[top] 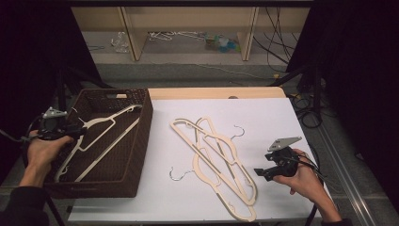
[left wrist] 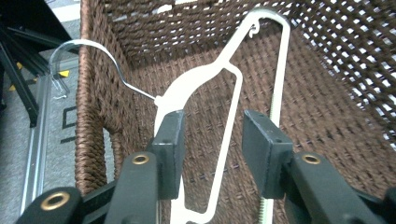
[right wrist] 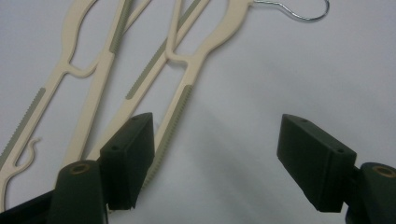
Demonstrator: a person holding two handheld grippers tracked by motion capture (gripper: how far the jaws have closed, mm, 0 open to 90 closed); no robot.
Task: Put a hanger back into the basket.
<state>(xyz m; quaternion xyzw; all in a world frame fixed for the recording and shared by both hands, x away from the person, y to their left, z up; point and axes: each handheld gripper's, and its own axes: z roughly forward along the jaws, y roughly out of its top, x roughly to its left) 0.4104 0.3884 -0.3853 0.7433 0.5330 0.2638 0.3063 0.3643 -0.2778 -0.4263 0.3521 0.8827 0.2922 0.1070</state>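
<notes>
A cream hanger (top: 101, 134) lies slanted inside the brown wicker basket (top: 144, 123) at the table's left. My left gripper (top: 79, 132) sits at the basket's left rim. In the left gripper view it (left wrist: 212, 135) is open, and the hanger (left wrist: 196, 84) runs between the jaws without being pinched, its metal hook (left wrist: 84, 46) over the basket wall (left wrist: 93, 140). Two more cream hangers (top: 221, 157) lie crossed on the white table. My right gripper (top: 263, 173) hovers just right of them, open wide and holding nothing (right wrist: 217, 144), with the hangers (right wrist: 184, 65) to its left.
The white table top (top: 268, 117) has bare room to the right of and behind the hangers. A wooden strip (top: 211, 92) edges its far side. Beyond stand a low shelf (top: 188, 28) with clutter and cables (top: 306, 108) on the floor at right.
</notes>
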